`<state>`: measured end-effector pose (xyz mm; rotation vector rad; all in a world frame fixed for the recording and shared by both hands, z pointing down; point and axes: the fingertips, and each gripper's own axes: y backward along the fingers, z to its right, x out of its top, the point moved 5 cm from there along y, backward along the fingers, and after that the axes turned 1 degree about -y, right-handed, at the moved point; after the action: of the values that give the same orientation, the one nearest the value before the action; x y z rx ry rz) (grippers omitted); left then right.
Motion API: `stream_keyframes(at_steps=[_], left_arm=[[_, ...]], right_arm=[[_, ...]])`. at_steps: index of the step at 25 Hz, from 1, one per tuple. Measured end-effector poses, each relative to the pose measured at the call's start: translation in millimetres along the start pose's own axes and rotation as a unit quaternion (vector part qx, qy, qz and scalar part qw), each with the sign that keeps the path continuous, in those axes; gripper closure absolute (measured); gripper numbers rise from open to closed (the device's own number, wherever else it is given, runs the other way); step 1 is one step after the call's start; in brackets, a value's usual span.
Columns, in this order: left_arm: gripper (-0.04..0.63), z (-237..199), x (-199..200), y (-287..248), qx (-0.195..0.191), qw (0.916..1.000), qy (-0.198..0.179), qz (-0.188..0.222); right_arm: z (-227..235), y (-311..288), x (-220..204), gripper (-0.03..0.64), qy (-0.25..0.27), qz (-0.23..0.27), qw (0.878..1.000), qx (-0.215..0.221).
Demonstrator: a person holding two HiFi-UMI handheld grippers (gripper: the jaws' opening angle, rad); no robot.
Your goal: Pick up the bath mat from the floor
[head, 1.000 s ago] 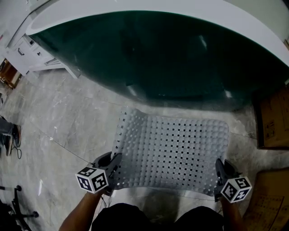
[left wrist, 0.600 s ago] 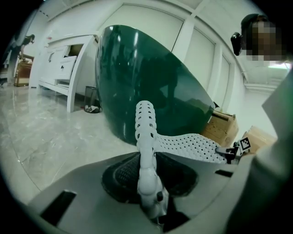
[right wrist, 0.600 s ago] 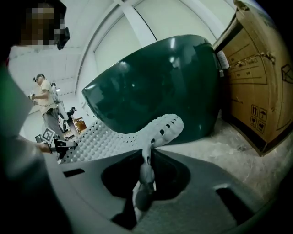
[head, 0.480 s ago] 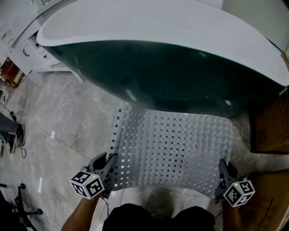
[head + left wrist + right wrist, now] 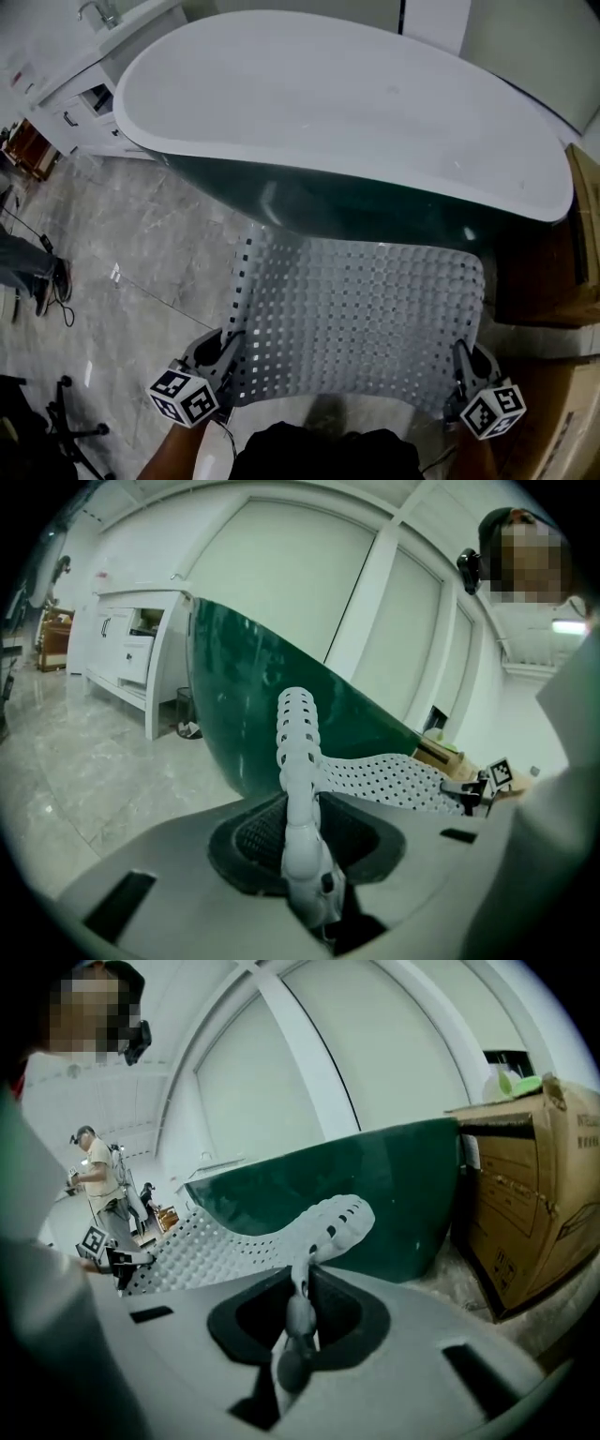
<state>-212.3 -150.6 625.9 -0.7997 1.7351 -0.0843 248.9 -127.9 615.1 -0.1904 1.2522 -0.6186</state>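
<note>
Both grippers clamp the bath mat [image 5: 361,319]: my left gripper [image 5: 228,352] and right gripper [image 5: 461,367] pinch its near corners. It hangs beside the green bathtub [image 5: 356,122].

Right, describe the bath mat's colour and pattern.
Light grey bath mat, gridded with small holes; clearest in the head view.

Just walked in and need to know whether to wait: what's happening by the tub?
A person holds a gripper in each hand. The left gripper and the right gripper are each shut on a near corner of the perforated grey bath mat, which is spread between them in front of the dark green bathtub. The mat appears clear of the floor, so the pick-up looks about done. A cardboard box stands to the right.
</note>
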Motion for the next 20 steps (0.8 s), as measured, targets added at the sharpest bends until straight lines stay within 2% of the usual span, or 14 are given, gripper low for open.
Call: stream_keyframes(at_steps=[10, 20], left_arm=[[0.500, 55.6, 97.8, 65.5, 0.004, 0.9999, 0.006, 0.014], [0.500, 113.7, 207.6, 152.7, 0.010, 0.9997, 0.007, 0.023]], right_arm=[[-36.1, 70.4, 98.6, 0.572, -0.007, 0.019, 1.000, 0.003], [-86.3, 155.2, 205.4, 0.574, -0.014, 0.045, 0.999, 0.010]])
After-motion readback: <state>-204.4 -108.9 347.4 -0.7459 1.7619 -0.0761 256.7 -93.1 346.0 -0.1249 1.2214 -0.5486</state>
